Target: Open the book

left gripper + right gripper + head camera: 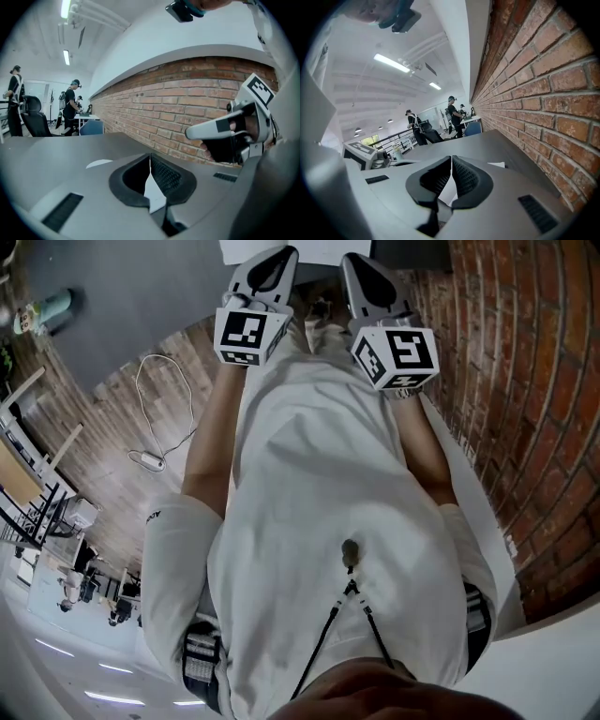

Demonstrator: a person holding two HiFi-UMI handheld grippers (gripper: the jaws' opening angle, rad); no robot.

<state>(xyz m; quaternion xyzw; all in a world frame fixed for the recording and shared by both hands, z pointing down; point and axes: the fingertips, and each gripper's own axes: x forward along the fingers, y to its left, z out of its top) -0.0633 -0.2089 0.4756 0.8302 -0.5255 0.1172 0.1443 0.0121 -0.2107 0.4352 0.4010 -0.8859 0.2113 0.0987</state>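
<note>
No book shows clearly. A flat white thing (309,247) lies on the grey table (159,287) just past both grippers; it is a small white patch (99,163) in the left gripper view and a white patch (497,164) in the right gripper view. I cannot tell if it is the book. My left gripper (281,257) and right gripper (354,262) are held side by side in front of the person's white shirt. The left gripper (150,161) is shut with nothing between its pads. So is the right gripper (451,164).
A red brick wall (525,381) runs along the right of the table. A white cable (155,418) lies on the wooden floor at the left. Several people (72,105) stand at desks far off. The right gripper's body (234,126) shows beside the left.
</note>
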